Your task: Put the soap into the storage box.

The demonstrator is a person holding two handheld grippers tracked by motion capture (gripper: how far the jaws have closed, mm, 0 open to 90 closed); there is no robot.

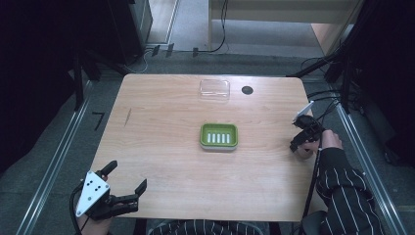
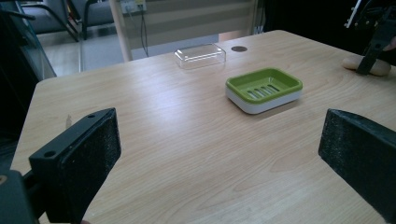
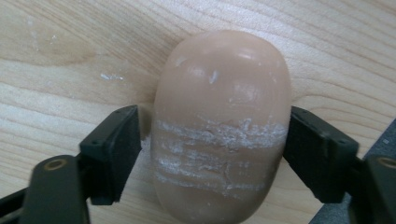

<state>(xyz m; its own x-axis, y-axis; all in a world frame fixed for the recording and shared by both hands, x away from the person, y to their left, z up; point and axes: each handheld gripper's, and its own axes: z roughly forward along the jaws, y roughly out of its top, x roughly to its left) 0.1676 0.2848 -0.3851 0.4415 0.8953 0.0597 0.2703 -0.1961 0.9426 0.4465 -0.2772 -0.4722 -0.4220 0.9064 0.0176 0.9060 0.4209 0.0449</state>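
Right tongs (image 3: 215, 154) narrowed around the soap bar (image 3: 222, 121), pads at its sides; left tongs (image 2: 219, 163) wide open, empty.

The wooden table (image 1: 161, 147) carries a green soap dish (image 1: 219, 135); clear lid (image 1: 214, 88) behind it, soap (image 1: 305, 152) right.

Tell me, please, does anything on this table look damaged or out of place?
The soap bar lies on the bare table near its right edge, apart from the green soap dish. White scuffed bands cross its middle, level with the right gripper's pads. The clear lid sits apart at the far edge.
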